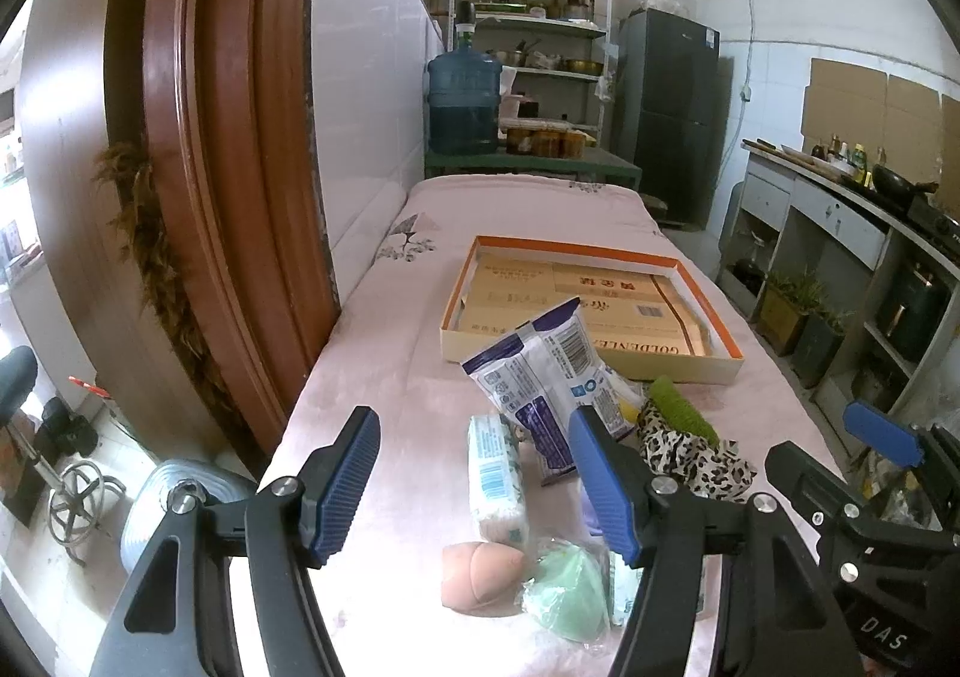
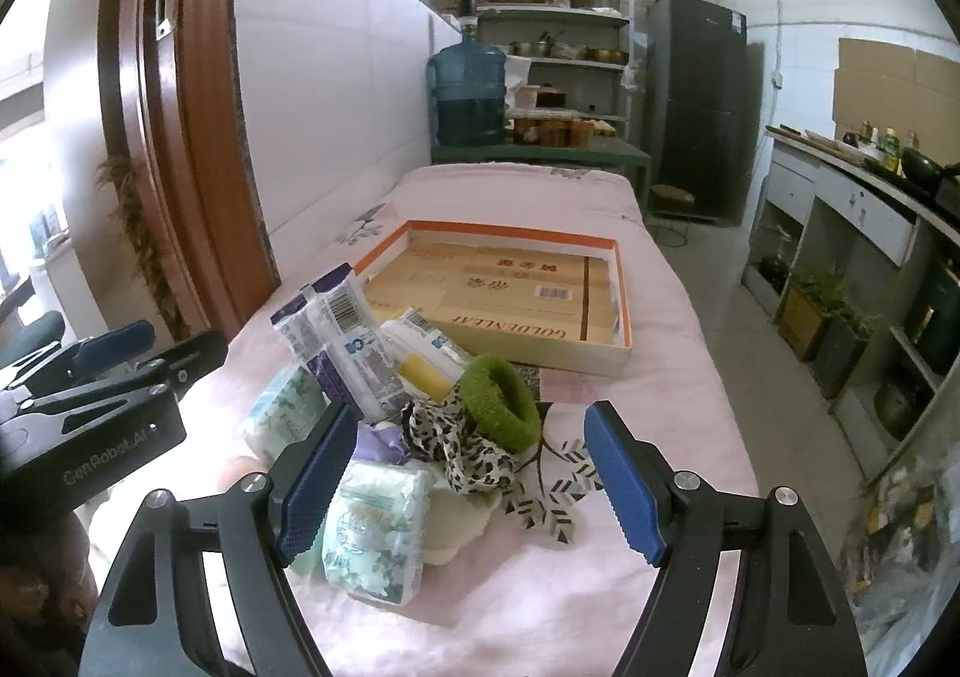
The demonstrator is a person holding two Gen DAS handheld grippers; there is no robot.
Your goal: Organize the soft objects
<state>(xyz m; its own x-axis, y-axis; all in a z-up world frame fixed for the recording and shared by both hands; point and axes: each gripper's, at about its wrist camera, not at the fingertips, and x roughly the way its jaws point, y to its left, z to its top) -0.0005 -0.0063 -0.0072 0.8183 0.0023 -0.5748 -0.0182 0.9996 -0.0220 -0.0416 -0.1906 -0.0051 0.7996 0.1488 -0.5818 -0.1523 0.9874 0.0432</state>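
Pink bedsheet [image 1: 372, 377] beside tiled kitchen wall [image 1: 366, 95].

left wrist: low, near, faces along bed [image 1: 372, 377] | right wrist: same heading | shared: box [image 1: 600, 359], shelves [image 2: 552, 17]

- The fingers [image 2: 624, 488] have blue ridged pads on black arms.
- The desk [image 2: 600, 587] has a pale pink cloth with grey leaf prints.
- Past the fingers, the box [image 2: 606, 362] is cream outside with an orange rim.
- Between the fingers, the scrunchie [image 2: 501, 401] is fuzzy green.
- Below it, the cloth band [image 2: 468, 455] has black and tan leopard spots.
- The sponge [image 1: 480, 575] is peach pink.
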